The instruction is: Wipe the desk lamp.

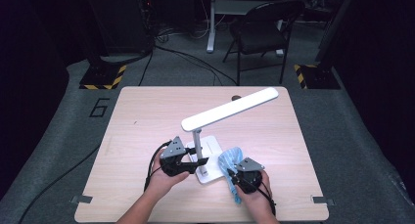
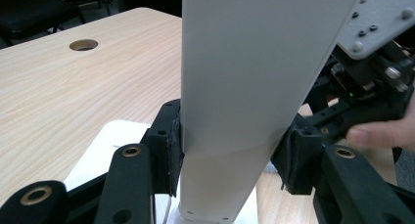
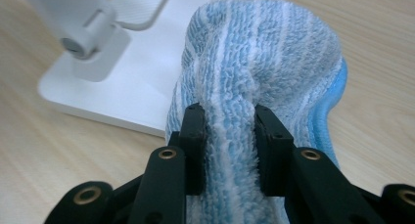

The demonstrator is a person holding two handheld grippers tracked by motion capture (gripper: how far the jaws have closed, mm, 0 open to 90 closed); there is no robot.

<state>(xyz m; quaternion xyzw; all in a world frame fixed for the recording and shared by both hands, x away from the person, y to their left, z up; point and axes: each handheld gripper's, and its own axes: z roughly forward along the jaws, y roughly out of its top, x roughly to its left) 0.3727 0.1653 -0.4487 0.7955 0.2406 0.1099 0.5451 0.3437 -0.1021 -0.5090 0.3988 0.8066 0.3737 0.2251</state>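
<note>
1. Desk lamp (image 1: 210, 145): white, standing on the desk (image 1: 142, 121) near the middle of the front edge, flat base toward the person, long head (image 1: 230, 109) slanting up toward the far right corner.
2. Lamp post (image 2: 235, 111) clamped between the jaws of the left gripper (image 1: 188, 163), pads pressing on both sides just above the base, jaws about half spread around it.
3. Left gripper held in the left hand (image 1: 161, 180), coming in from the left of the base, just short of the front edge.
4. Blue-and-white striped cloth (image 3: 259, 62) pinched in the right gripper (image 1: 235, 177), jaws drawn tight on a fold of the terry, the rest bulging out beyond the pads.
5. Cloth resting against the right side of the lamp base (image 3: 122, 87), partly over its rim, close to the front edge of the desk.
6. Right gripper held in the right hand (image 1: 257, 194), right of the base, near the front edge.
7. Round cable hole (image 2: 83, 44) in the desk near the far edge, behind the lamp head.
</note>
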